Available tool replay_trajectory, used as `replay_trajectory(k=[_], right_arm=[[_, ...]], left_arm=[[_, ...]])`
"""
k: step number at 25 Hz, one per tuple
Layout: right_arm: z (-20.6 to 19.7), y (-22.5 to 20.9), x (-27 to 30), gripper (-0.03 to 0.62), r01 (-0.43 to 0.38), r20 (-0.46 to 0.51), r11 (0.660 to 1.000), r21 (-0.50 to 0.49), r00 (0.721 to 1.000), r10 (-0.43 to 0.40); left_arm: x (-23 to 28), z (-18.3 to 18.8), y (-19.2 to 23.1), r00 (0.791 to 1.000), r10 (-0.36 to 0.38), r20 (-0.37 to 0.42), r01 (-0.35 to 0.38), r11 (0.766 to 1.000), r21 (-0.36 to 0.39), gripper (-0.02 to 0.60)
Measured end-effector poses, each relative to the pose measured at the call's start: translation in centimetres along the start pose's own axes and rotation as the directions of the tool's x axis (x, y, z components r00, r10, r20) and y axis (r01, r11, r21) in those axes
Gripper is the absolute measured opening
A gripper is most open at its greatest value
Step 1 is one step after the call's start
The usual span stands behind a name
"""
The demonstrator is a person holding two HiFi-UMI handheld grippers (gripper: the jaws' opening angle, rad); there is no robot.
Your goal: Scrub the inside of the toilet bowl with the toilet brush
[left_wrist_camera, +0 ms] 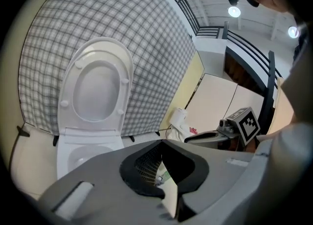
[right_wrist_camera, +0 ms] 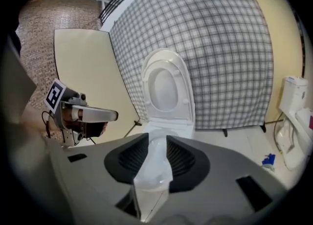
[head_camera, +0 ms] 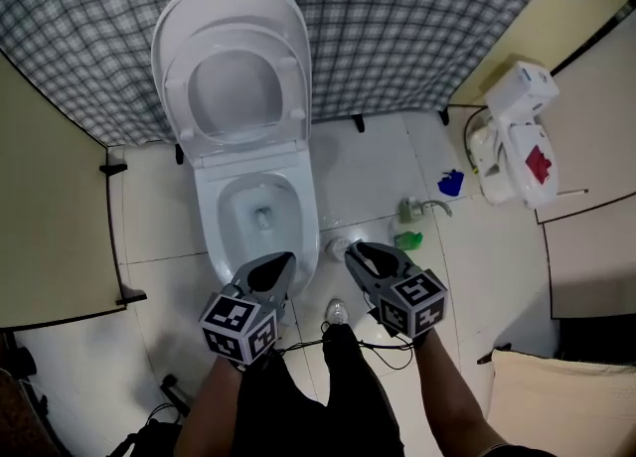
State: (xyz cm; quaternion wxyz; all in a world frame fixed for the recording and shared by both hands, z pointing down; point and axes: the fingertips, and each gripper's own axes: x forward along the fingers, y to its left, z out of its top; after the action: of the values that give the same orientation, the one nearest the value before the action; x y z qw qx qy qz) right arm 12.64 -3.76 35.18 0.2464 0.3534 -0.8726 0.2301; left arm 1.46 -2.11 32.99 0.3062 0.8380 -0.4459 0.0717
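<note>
both grippers hung released at the lower centre of the head view, the left gripper (head_camera: 278, 268) over the near rim of the toilet bowl (head_camera: 260, 215) and the right gripper (head_camera: 360, 253) just to the right of it. each gripper's own view showed its jaws parted, with only floor or porcelain beyond and nothing between them. the bowl sat centre-left, its lid (head_camera: 234, 58) tipped up against the checked cloth (head_camera: 417, 28) at the top of the frame, so the inside was open to reach.

no toilet brush could be made out for certain. a small round white thing (head_camera: 338, 245) on the floor (head_camera: 378, 167), just right of the bowl's foot and near the right gripper's tips, may have been the brush in its holder.

the step in hand looked like fetching the brush. doing it well would have meant lowering the right gripper straight over the handle, clenching squarely and high on it, lifting upright to clear the holder, and keeping the left gripper off the rim.
</note>
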Motion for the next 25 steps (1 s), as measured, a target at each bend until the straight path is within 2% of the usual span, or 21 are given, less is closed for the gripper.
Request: replay_trajectory(k=[5,9,15,17,21,25], right_arm=[[-7.7,-4.9,3.5,0.126,0.073,-0.108,0.997,-0.010,0.991,-0.074],[-13.9,-8.8,4.6,0.129,0.139,-0.197,0.990,0.012,0.971,-0.134],[-20.5,-13.7,8.5,0.133,0.192,-0.289,0.981,0.036,0.941,-0.174],[-22.6,-15.2,9.8,0.190,0.216,-0.320,0.976,0.035,0.927,-0.194],[-25.6,-17.8,12.5,0.222,0.264,-0.366,0.965,0.002,0.898,-0.245],[-28.2,-19.0,15.0,0.268,0.253,-0.423,0.967,-0.028,0.874,-0.241]], left_arm=[[4.9,-6.2,2.2,0.998,-0.009,-0.056,0.008,1.000,-0.013,0.008],[7.8,-11.4,3.3,0.994,-0.008,-0.106,0.001,0.998,-0.066,0.008],[11.8,-16.2,4.4,0.990,-0.018,-0.143,0.005,0.996,-0.094,0.008],[12.5,-17.3,4.6,0.989,-0.020,-0.148,0.005,0.995,-0.105,0.008],[13.4,-19.2,5.2,0.985,-0.019,-0.171,0.000,0.994,-0.111,0.008],[14.0,-20.3,5.4,0.981,-0.026,-0.192,0.004,0.993,-0.115,0.008]])
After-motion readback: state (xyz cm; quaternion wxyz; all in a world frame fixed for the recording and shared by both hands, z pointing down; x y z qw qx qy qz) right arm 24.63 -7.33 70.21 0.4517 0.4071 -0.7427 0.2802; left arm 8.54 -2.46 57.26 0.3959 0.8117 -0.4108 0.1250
